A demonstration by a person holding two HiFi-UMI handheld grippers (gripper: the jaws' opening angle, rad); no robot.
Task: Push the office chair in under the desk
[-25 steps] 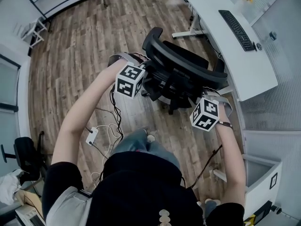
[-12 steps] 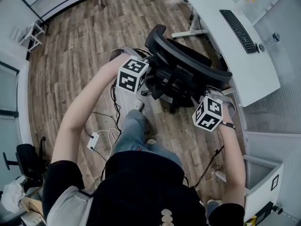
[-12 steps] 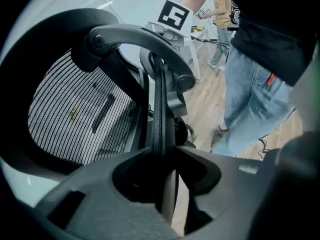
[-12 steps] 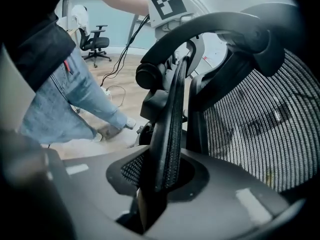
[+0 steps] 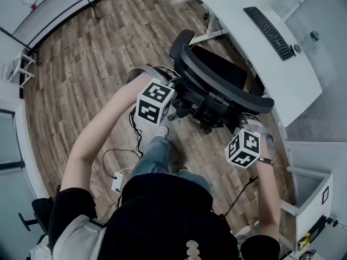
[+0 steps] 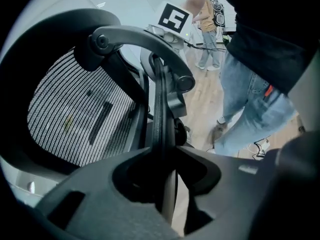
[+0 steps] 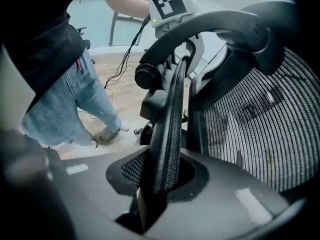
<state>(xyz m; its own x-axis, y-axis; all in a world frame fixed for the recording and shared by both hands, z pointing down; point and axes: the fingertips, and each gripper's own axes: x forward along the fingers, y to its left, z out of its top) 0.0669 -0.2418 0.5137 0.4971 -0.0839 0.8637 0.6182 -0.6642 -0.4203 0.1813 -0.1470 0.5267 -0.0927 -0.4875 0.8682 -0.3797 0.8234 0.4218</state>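
The black mesh office chair (image 5: 217, 85) stands on the wood floor just in front of the white desk (image 5: 255, 47), its backrest toward me. My left gripper (image 5: 172, 93) is shut on the backrest's left edge (image 6: 160, 109), the rim running straight between its jaws (image 6: 162, 174). On the other side, my right gripper (image 5: 246, 124) is shut on the right edge (image 7: 170, 124), mesh rim pinched between the jaws (image 7: 160, 179). The mesh panel (image 6: 75, 119) fills the left gripper view's left half. The chair's seat and base are mostly hidden under the backrest.
A black keyboard (image 5: 268, 31) lies on the desk. The desk's white foot (image 5: 209, 37) is beside the chair. A power strip with cables (image 5: 117, 182) lies on the floor behind me. A white cabinet (image 5: 309, 199) stands at right. My foot (image 5: 162, 131) is near the chair base.
The chair has rolled closer to the desk, both grippers travelling with it on the backrest edges. The person has stepped forward behind it.
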